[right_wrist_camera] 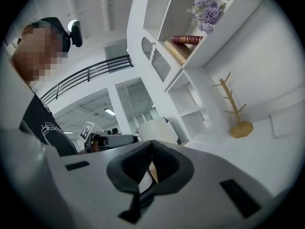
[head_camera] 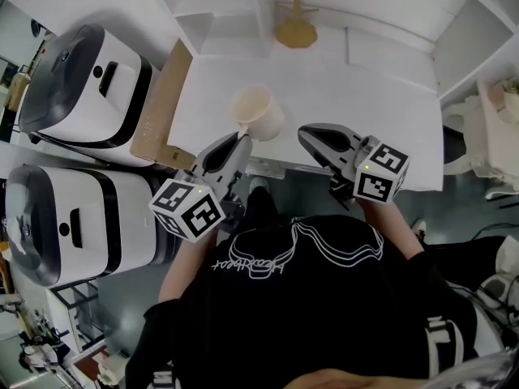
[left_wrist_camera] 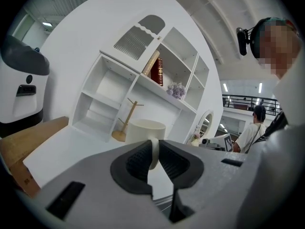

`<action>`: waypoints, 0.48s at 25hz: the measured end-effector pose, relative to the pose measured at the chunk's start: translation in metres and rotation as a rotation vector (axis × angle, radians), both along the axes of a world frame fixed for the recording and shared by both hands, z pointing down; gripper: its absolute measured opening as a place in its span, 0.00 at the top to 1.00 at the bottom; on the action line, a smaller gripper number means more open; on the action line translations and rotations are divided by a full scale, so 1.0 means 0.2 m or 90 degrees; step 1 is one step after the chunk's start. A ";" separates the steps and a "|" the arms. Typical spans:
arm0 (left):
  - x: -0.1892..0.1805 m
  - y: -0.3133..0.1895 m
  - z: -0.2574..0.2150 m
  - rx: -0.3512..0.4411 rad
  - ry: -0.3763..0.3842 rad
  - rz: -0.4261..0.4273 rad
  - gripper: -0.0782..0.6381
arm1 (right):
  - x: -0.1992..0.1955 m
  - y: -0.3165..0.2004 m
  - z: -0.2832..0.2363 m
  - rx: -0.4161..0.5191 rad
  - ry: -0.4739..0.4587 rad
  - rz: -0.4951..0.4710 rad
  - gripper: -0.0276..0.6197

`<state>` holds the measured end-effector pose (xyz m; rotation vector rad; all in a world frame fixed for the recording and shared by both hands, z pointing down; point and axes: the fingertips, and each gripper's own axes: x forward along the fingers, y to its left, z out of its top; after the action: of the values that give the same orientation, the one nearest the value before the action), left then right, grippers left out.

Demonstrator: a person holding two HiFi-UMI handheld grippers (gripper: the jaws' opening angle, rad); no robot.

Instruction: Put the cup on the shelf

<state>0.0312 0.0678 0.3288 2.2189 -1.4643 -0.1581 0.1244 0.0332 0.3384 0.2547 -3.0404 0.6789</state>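
The white table (head_camera: 349,96) bears a shelf (left_wrist_camera: 110,86) and wooden rack (head_camera: 295,32).

No plainly readable text, brand or number anywhere.
- Shirt (head_camera: 251,264): white cursive word over line drawing, upside down in head view; letters not legible. Same print in right gripper view, too small.
- Left cube (head_camera: 188,209) on left claw (head_camera: 240,140), right cube (head_camera: 379,173) on right claw (head_camera: 312,136): black-white square markers only, no letters or digits.
- Red book (right_wrist_camera: 187,39) on shelf (right_wrist_camera: 209,46): spine markings blurred, unreadable.
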 end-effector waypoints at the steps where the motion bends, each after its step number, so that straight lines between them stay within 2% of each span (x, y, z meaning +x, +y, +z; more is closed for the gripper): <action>1: -0.01 -0.02 0.00 0.000 -0.004 0.001 0.82 | 0.00 -0.02 0.00 0.001 0.001 0.005 0.95; 6: -0.09 -0.13 0.04 -0.008 0.000 0.012 0.82 | -0.06 -0.12 0.04 0.004 0.020 0.029 0.95; 12: -0.27 -0.32 0.09 -0.020 0.001 0.021 0.82 | -0.23 -0.30 0.06 -0.012 0.033 0.043 0.95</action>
<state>-0.0235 0.0031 0.3463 2.2159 -1.4197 -0.1264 0.0781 -0.0260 0.3504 0.3704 -2.9869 0.6932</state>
